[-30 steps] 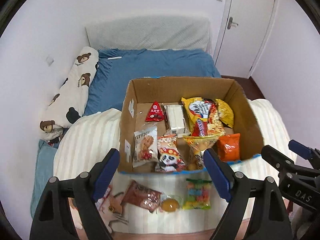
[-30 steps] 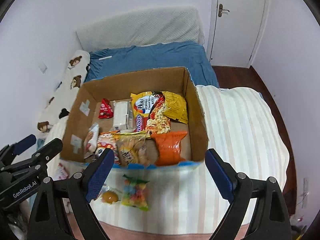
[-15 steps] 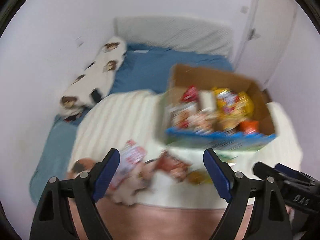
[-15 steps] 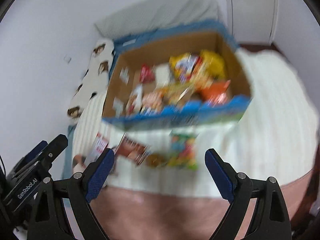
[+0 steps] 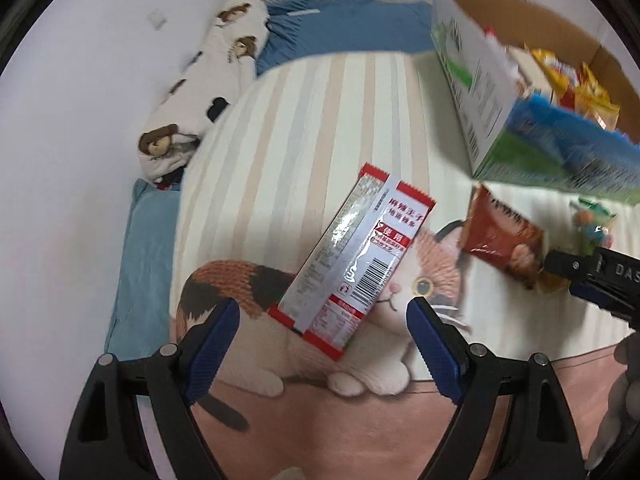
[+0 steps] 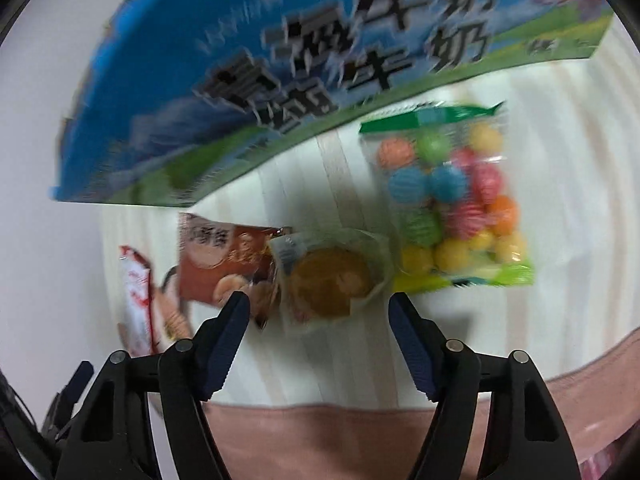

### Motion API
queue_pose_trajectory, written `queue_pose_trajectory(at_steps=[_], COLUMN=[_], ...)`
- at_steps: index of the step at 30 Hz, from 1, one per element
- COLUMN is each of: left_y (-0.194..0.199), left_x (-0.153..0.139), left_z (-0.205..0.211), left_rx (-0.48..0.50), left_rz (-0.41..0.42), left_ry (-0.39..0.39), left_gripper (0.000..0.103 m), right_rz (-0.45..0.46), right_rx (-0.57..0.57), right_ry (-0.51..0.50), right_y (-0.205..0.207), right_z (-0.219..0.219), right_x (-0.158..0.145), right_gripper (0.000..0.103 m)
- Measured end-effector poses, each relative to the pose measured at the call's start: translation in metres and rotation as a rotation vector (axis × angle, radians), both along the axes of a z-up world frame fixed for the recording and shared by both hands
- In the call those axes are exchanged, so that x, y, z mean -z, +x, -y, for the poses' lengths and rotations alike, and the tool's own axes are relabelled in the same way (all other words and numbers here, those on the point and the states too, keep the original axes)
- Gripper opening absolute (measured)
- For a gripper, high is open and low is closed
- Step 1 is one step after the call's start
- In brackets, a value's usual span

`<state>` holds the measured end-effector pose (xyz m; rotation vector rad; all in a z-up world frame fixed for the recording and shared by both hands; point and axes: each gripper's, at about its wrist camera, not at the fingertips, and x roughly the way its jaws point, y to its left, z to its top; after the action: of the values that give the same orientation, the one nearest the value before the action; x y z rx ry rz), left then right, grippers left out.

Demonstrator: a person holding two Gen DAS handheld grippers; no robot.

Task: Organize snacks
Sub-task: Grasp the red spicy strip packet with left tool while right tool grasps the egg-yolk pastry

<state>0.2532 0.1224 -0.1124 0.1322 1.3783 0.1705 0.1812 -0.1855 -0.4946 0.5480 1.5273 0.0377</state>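
Snacks on the blanket, grippers above

Red-and-white packet [image 5: 352, 260] lies between the spread, empty fingers of the left gripper [image 5: 320, 336]. Right gripper [image 6: 318, 328], jaws just closing but gripping nothing, hangs over what looks like a wrapped cake [image 6: 332, 276], beside the candy bag [image 6: 452, 204].

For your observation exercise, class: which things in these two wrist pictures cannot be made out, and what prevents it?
- Left wrist view: the contents of the cardboard box are mostly hidden by its near wall and cut off by the picture's edge.
- Right wrist view: the brown packet has blurred print and is partly covered by the round cake's wrapper.
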Motion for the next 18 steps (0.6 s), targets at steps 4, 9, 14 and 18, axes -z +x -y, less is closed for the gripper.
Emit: queue_pose_trajectory(at_steps=[4, 9, 14, 18], left_y=[0.019, 0.043, 0.055, 0.051], left_x=[0.025, 0.057, 0.064, 0.062], left_z=[0.0, 0.0, -0.003, 0.0], left_rx=[0.091, 0.148, 0.141, 0.156], left_rz=[-0.073, -0.196, -0.222, -0.236], left_ry=[0.034, -0.017, -0.067, -0.127], left_gripper=[0.085, 0.085, 0.085, 0.085], right_rz=[0.005, 0.022, -0.003, -0.018], right_rx=[0.008, -0.013, -0.048, -0.109], right_ry=[-0.037, -0.039, -0.032, -0.042], right_y=[0.002, -0.007, -0.031, -0.053], right_z=[-0.009, -0.011, -0.006, -0.008], right_x=[0.012, 0.011, 0.008, 0.007], right_gripper=[0.06, 0.057, 0.057, 0.057])
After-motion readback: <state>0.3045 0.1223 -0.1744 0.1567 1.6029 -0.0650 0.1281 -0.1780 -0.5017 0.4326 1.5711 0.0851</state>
